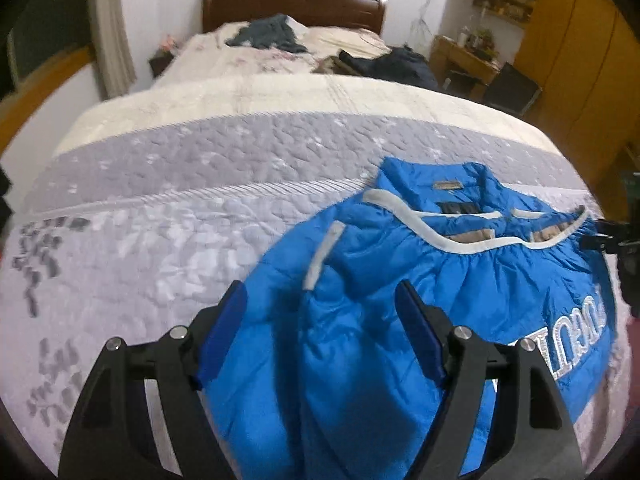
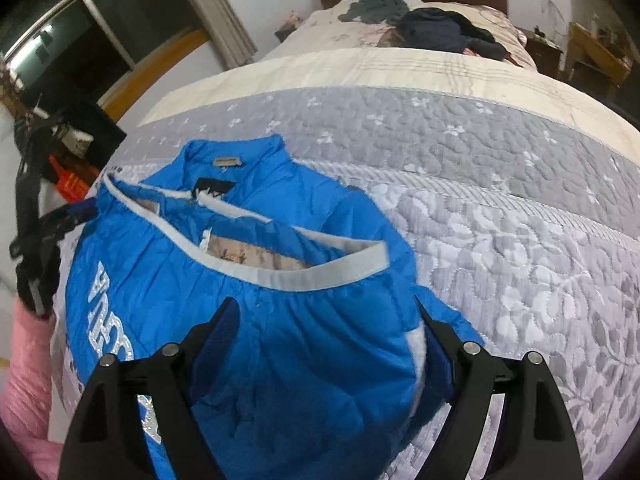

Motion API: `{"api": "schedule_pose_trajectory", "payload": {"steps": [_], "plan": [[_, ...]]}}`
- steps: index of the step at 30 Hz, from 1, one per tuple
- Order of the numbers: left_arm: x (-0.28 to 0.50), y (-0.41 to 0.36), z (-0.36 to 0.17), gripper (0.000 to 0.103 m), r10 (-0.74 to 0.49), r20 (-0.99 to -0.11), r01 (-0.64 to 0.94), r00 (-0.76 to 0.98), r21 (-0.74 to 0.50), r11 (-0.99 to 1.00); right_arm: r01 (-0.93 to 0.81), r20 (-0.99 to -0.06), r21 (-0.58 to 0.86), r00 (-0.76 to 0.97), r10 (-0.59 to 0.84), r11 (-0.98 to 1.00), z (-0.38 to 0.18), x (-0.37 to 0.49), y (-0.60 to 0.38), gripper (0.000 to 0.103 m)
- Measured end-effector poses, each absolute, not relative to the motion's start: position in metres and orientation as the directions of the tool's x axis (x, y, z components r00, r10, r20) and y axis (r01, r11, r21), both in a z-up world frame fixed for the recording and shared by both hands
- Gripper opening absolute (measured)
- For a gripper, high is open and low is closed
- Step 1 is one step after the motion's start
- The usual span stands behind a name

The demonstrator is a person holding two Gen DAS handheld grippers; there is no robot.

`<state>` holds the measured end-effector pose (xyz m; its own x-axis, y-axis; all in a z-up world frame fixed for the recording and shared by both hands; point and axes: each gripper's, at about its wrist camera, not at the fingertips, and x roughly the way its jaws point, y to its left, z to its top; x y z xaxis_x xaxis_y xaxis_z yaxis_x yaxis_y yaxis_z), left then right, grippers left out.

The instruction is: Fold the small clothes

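A small blue padded jacket (image 1: 400, 320) (image 2: 248, 320) with white trim and silver lettering lies folded over on a grey quilted bedspread (image 1: 140, 240) (image 2: 520, 240), collar toward the headboard. My left gripper (image 1: 320, 292) hovers open over the jacket's left part, and a puffed fold of fabric rises between its blue pads (image 1: 224, 332). In the right wrist view my right gripper (image 2: 324, 308) is also open, straddling the jacket's near bulge. Its right finger sits at the jacket's right edge. Neither gripper pinches the cloth.
Dark clothes (image 1: 272, 32) (image 2: 448, 30) lie in heaps near the wooden headboard (image 1: 292, 4). Black gear (image 2: 36, 240) (image 1: 616, 248) stands at the jacket's side edge. A pink padded item (image 2: 28, 368) lies at the lower left. Wooden cupboards (image 1: 580, 60) line the right wall.
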<state>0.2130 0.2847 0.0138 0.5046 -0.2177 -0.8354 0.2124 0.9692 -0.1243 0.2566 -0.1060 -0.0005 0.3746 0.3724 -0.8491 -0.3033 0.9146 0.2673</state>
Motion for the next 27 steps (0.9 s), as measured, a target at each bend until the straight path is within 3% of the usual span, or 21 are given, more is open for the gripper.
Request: {"api": "schedule_pose_trajectory", "payload": {"steps": [4,6,7,9,11,16,21,27], "plan": [[0.225,0.279,0.004,0.073,-0.233,-0.842,0.217,0.486,-0.142,0.966,-0.322,-0.853,0.221,0.394,0.343,0.920,0.001,0.251,-0.102,0.072],[0.227,0.275,0.000,0.059,-0.237,-0.845,0.216,0.479,-0.148,0.965,-0.323,-0.849,0.208,0.409,0.335,0.923,0.003,0.249,-0.104,0.050],[0.228,0.274,-0.001,0.045,-0.243,-0.846,0.217,0.475,-0.155,0.964,-0.320,-0.848,0.204,0.414,0.330,0.925,0.004,0.248,-0.107,0.044],[0.228,0.269,-0.003,0.036,-0.240,-0.846,0.218,0.476,-0.151,0.964,-0.314,-0.839,0.214,0.426,0.339,0.925,0.007,0.247,-0.112,0.026],[0.225,0.264,-0.002,0.020,-0.220,-0.842,0.221,0.492,-0.124,0.967,-0.321,-0.826,0.220,0.441,0.351,0.921,0.012,0.244,-0.112,0.019],[0.219,0.262,0.014,0.011,-0.212,-0.806,0.193,0.552,-0.123,0.973,-0.334,-0.776,0.235,0.501,0.383,0.913,0.037,0.237,-0.112,0.015],[0.220,0.272,0.041,0.010,-0.220,-0.754,0.154,0.619,-0.159,0.975,-0.308,-0.734,0.286,0.539,0.414,0.907,0.060,0.247,-0.118,0.015],[0.242,0.278,0.042,0.010,-0.226,-0.759,0.124,0.611,-0.190,0.974,-0.231,-0.736,0.353,0.529,0.422,0.907,0.054,0.281,-0.121,0.015]]}}
